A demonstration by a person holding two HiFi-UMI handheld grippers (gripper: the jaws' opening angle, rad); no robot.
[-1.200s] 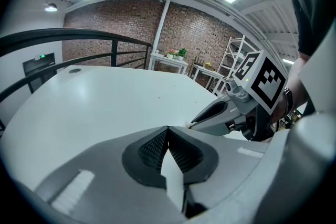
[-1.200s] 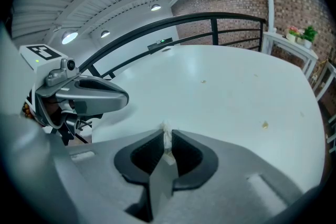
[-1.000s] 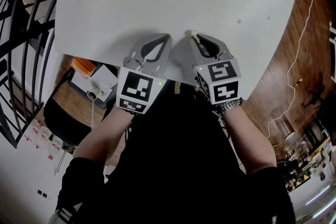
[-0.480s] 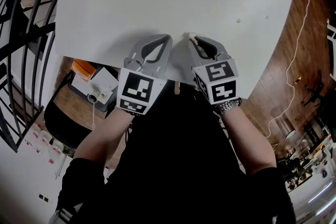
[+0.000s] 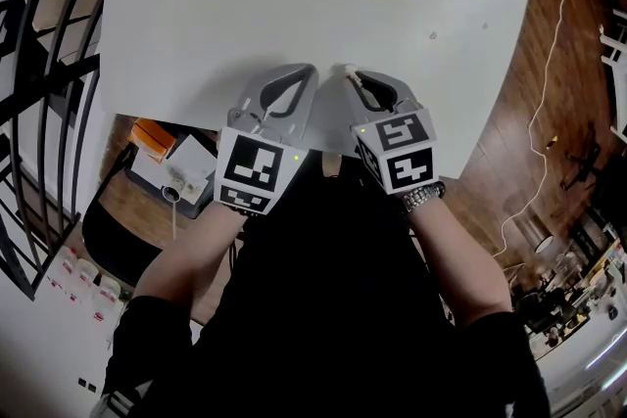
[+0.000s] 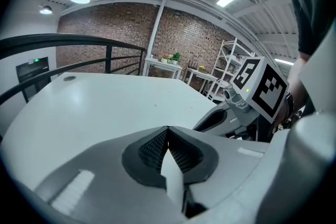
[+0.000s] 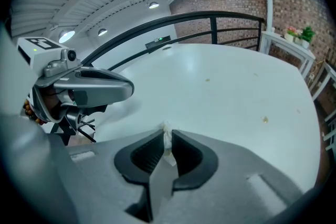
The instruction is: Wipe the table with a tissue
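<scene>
**A:** Since the head view mostly shows the marker cubes from above, can anyone tell what's going on at the near edge of the surface (image 5: 245, 5)?

**B:** Yep, the gripper views sort it out. The right gripper (image 5: 354, 74) has its jaws clenched on the tissue (image 7: 167, 137). It's a small crumpled white wad pinched right at the tips, with a bit poking out past them. The tips sit over the surface, just in from the near edge. Can't tell if the wad actually touches the top.

**A:** And the left gripper (image 5: 312, 70)?

**B:** Jaws pressed together, nothing between them. It's over that same near edge of the surface, angled inward so its tips end up close beside the right one's, with a small gap between them.

**A:** Anything lying on the surface itself?

**B:** A few little tan crumbs (image 5: 432, 35), scattered further in from the near edge and over toward the person's right. The top itself is plain white.
</scene>
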